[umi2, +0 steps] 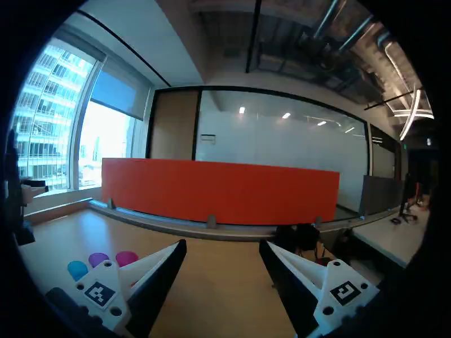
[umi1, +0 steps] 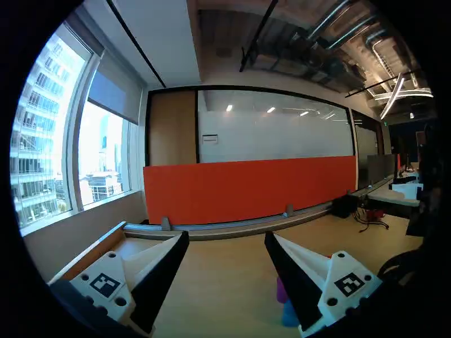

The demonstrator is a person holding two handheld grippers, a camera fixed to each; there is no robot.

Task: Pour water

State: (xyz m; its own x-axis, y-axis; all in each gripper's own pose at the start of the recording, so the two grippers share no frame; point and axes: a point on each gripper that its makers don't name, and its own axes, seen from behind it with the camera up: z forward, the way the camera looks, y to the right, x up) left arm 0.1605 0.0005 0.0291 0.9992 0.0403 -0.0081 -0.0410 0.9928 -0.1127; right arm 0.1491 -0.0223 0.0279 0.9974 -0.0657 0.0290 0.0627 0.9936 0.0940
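Flooding in from the left, daylight comes through a tall window (umi1: 51,146) with a grey roller blind (umi1: 113,96) partly lowered. Below it a pale, smooth wood-grain tabletop (umi1: 225,281) runs back to an orange partition (umi1: 248,188), a flat matte panel standing in a metal rail.

In the left gripper view the left gripper (umi1: 225,235) has its fingers spread wide, with bare wood between them. Each finger is a black wedge backed by white plastic that carries a square black-and-white marker. Just beside its right-hand finger show a purple cup (umi1: 281,289) and a blue cup (umi1: 288,315), both largely hidden by that finger. Farther right a black bag (umi1: 344,205) and loose cables (umi1: 372,217) lie on the table.

In the right gripper view the right gripper (umi2: 221,243) is likewise spread apart and holds nothing. At lower left, on the wood, the blue cup (umi2: 78,269), the purple cup (umi2: 97,259) and a magenta cup (umi2: 126,258) sit close together in a row, small and round-topped. The white back of the left-hand finger covers their lower parts. A white desk (umi2: 394,236) adjoins at the far right, and exposed metal pipes (umi2: 332,28) run overhead.
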